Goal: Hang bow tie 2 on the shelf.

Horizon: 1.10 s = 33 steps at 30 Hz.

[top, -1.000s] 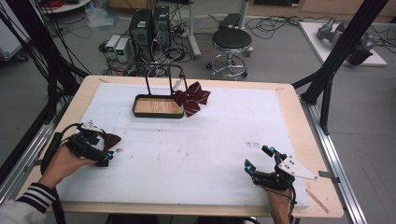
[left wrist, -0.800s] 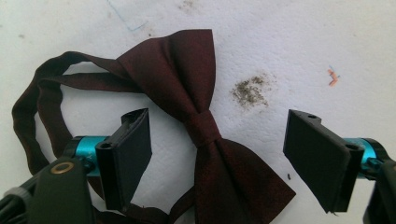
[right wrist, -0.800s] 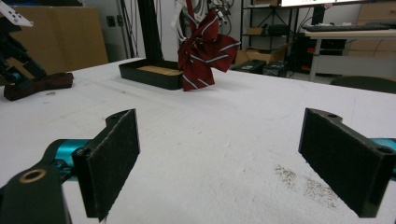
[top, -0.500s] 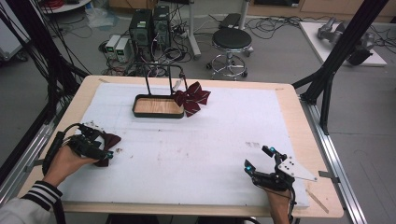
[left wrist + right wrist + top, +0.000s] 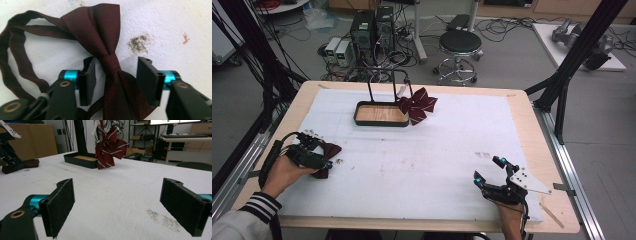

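dark maroon satin makes up the bow tie [image 5: 105, 50], which is laid flat on the white foam mat [image 5: 437, 150] near the mat's left edge. in the left gripper view the knot of the bow tie is seen between the two black jaws of the left gripper [image 5: 116, 75]; the jaws are held apart, one on each side of the knot, and no clamping is seen. whether the left pad touches the fabric cannot be told. the strap [image 5: 15, 57] of the bow tie is looped out to one side on the mat. a grey smudge [image 5: 138, 43] is seen on the foam just beside the tie.

in the high view the left gripper [image 5: 319, 159] is held low over the bow tie [image 5: 329, 152] by the left hand [image 5: 284, 172], a striped cuff being seen at the wrist.

the right gripper [image 5: 489, 172] is rested on the mat near the front right, well apart from the tie, with its jaws spread wide. in the right gripper view nothing is held between them.

at the far side of the mat a black tray [image 5: 381, 114] with a wooden floor is set, and a striped red bow [image 5: 418, 104] is hung from its frame, just beside the tray's right end.
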Motion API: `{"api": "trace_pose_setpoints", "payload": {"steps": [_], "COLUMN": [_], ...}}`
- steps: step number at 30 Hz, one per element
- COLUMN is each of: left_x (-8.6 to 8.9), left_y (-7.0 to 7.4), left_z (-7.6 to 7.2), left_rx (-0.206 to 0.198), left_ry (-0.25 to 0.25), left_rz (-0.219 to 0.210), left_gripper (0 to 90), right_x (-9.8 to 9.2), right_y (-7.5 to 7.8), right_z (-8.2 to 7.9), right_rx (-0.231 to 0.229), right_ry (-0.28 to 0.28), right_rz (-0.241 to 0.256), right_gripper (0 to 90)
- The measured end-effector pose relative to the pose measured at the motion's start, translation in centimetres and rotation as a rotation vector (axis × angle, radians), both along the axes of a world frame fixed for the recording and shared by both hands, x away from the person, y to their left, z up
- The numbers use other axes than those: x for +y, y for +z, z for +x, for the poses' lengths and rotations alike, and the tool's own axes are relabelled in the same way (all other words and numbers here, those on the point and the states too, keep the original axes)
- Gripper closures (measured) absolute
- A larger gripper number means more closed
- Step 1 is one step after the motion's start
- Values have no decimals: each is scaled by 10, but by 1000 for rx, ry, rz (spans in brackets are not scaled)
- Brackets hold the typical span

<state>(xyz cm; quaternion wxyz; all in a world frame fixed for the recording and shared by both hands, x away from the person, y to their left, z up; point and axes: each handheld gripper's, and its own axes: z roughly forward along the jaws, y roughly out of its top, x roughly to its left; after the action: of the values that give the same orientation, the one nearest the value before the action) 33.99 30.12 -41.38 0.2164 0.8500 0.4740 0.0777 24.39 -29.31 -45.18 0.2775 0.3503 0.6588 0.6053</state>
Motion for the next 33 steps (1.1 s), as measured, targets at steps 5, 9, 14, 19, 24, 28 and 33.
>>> {"api": "trace_pose_setpoints", "payload": {"steps": [5,9,14,19,24,28,33], "left_x": [0,2,4,3,4,5,6], "left_y": [-1,-1,-1,0,2,5,11], "left_z": [1,1,2,1,0,-1,-3], "left_rx": [7,0,-4,-21,-39,-59,-89], "left_ry": [5,19,26,29,29,29,19], "left_rz": [1,9,6,7,9,4,-13], "left_gripper": [566,650,723,746,754,757,758], "right_x": [0,0,0,1,0,0,0], "right_y": [0,0,0,0,0,0,0], "right_z": [0,0,-1,-1,-1,0,-1], "right_rx": [-6,-7,-9,-11,-8,-21,-16], "right_ry": [-3,0,2,1,0,2,2], "right_rz": [-4,-3,-8,-7,-5,-12,-9], "right_gripper": [116,116,116,116,116,116,116]}}
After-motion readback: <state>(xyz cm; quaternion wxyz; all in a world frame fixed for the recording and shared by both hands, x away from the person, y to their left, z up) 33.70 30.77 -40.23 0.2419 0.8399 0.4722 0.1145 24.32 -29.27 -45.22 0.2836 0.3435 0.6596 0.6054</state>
